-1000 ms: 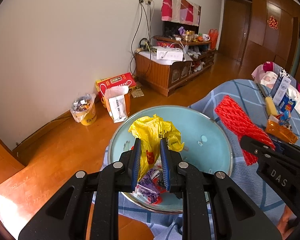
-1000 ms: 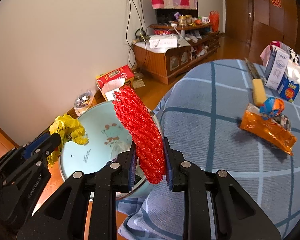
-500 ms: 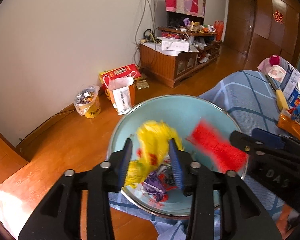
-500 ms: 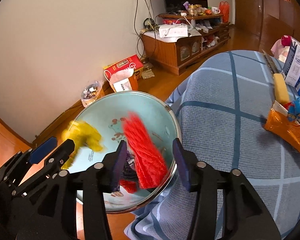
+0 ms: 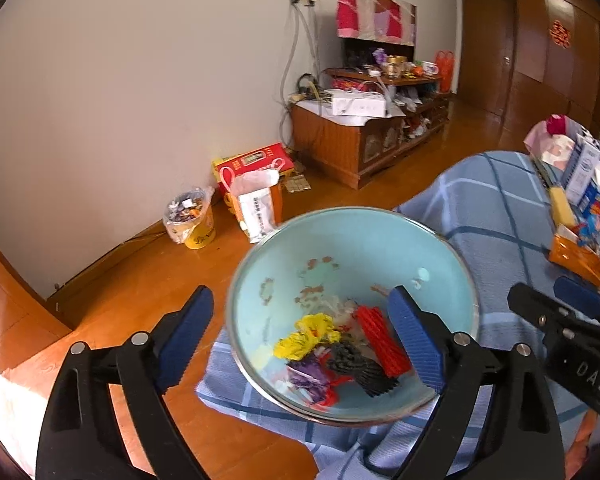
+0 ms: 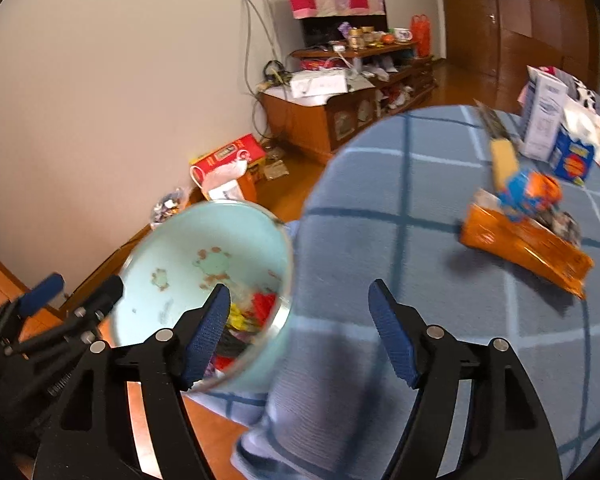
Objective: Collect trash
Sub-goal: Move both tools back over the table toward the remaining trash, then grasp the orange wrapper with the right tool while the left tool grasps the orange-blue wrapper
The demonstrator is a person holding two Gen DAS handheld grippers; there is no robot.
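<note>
The bench, draped in a blue checked cloth, spreads ahead of and to the right of the right gripper, whose fingers are opening with only bare cloth showing between them. The pale blue bowl sits at the bench's edge, straight ahead of the left gripper; from the right wrist view it lies beyond and left of the left-hand finger. The left gripper's fingers are also opening, wide apart, and nothing is pressed between them; the bowl's contents show in the gap.

The trash lies loose in the bottom of the bowl. The red mesh net rests just inside the right-hand finger of the left gripper. The crumpled yellow bag is to its left, near the middle of the gap. A black mesh piece and a purple wrapper sit nearer the fingers' base. Well ahead and right of the right gripper, an orange packet lies on the cloth with a small blue-and-orange wrapper on its far end.
</note>
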